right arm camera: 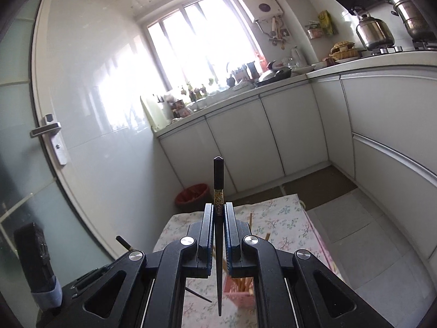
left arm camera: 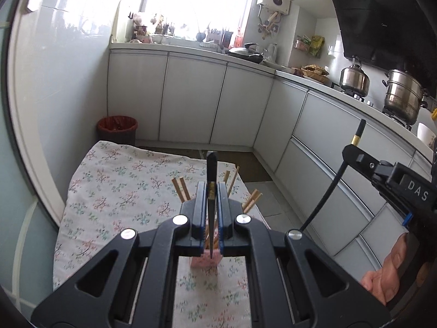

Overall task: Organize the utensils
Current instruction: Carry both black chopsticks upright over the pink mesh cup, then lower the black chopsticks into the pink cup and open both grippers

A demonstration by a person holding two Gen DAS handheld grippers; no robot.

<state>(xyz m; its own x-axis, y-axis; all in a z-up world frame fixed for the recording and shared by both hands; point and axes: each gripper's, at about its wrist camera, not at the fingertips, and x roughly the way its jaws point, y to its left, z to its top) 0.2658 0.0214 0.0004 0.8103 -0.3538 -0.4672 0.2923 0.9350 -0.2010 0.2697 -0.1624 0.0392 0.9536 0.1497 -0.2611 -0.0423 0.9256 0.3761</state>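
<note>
Over the floral tablecloth [left arm camera: 114,191], each hand-held gripper [left arm camera: 210,191] [right arm camera: 218,213] pinches one upright black chopstick [left arm camera: 210,169] [right arm camera: 218,180].

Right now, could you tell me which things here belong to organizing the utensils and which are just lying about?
Part of the job:
left gripper with its black chopstick
right gripper with its black chopstick
pink holder with wooden chopsticks

Just lying about:
red bin
kettle
steamer pot

Pink holder [left arm camera: 203,261] mostly hidden behind jaws; chopstick [right arm camera: 219,259] tip's landing unclear.
</note>
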